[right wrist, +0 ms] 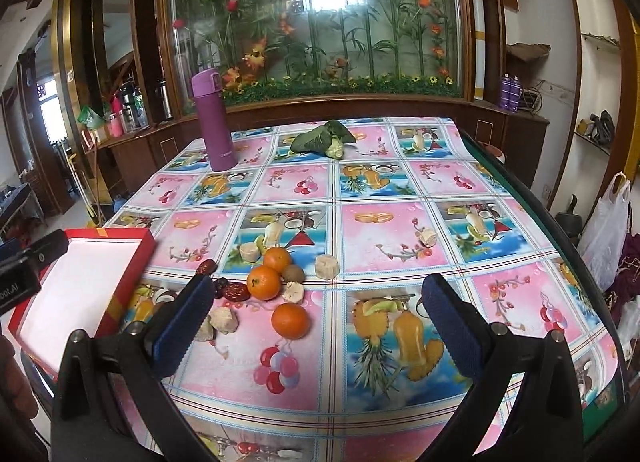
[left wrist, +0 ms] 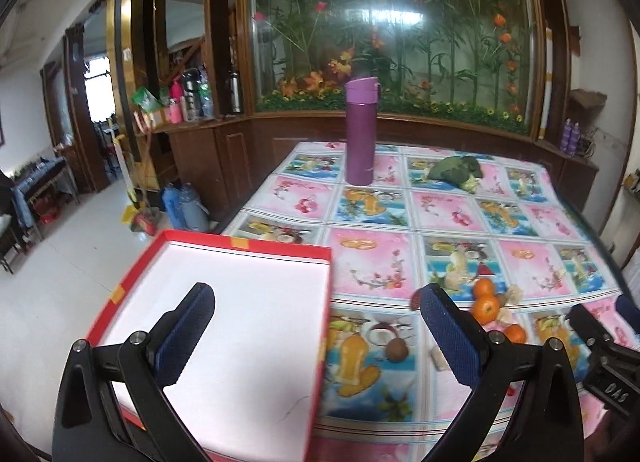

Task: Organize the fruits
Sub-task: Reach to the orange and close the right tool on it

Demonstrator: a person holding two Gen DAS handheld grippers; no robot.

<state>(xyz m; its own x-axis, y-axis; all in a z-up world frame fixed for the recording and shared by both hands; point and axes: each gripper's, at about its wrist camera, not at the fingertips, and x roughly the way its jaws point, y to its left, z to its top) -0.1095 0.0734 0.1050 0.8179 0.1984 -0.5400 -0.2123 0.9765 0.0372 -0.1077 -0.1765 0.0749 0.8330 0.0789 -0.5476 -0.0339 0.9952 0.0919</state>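
Both grippers spread wide, nothing between the fingers. Left gripper [left wrist: 316, 326] hangs over the near left part of the table [right wrist: 400, 190], its left finger above the white inside of the red box [left wrist: 320, 302], its right finger above the cloth just left of the fruit. Right gripper [right wrist: 316, 314] hangs over the near middle of the table, fruit cluster just ahead and left of centre.

Red box: shallow, open, white-lined, nothing in it, sitting at the near left table edge. In the right wrist view its corner [right wrist: 132, 278] is near the fruit but not touching.

Fruit cluster on the patterned tablecloth [right wrist: 380, 230]:
- three oranges: far one [right wrist: 277, 259] and middle one [right wrist: 263, 282] touching, third one [right wrist: 290, 320] nearer the camera, apart from them
- brown kiwi [right wrist: 293, 273] just right of the far two oranges, touching or nearly
- red dates [right wrist: 206, 266], [right wrist: 235, 292] to the left of the oranges
- pale beige chunks scattered around: [right wrist: 250, 252], [right wrist: 327, 266], [right wrist: 293, 292], [right wrist: 224, 320], and one well off to the right [right wrist: 427, 237]. Can't tell what they are.
- in the left wrist view a second brown kiwi-like fruit [left wrist: 397, 350] lies alone between box and oranges [left wrist: 485, 309].

Far side: purple flask [right wrist: 214, 122] upright at far left, leafy green vegetable [right wrist: 324, 138] lying near the far middle, well apart from the fruit.
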